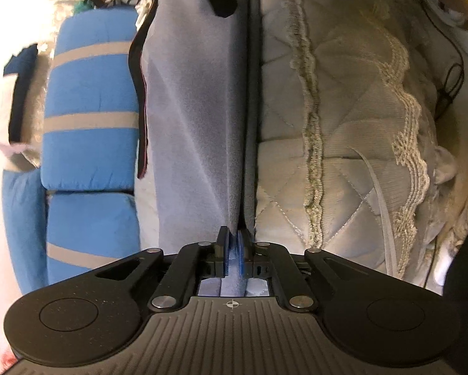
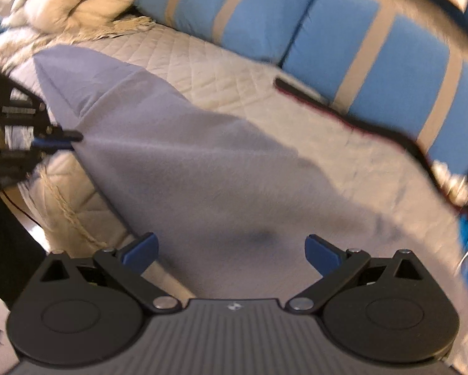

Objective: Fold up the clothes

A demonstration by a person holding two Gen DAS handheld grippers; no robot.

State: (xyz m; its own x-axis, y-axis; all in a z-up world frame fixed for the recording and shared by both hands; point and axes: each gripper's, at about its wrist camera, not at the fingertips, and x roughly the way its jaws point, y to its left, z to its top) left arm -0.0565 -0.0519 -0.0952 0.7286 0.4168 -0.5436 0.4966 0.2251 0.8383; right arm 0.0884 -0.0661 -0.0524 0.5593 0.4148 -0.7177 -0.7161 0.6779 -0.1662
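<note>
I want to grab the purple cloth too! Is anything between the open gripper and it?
No. The right hand-held gripper is open right over the lavender cloth, nothing visible between. The left hand-held gripper already pinches its edge.

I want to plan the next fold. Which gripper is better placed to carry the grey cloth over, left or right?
Left. The left gripper is already shut on an edge of the grey cloth, which lies on the quilted bedcover. The right gripper is open over the cloth and grips nothing.
</note>
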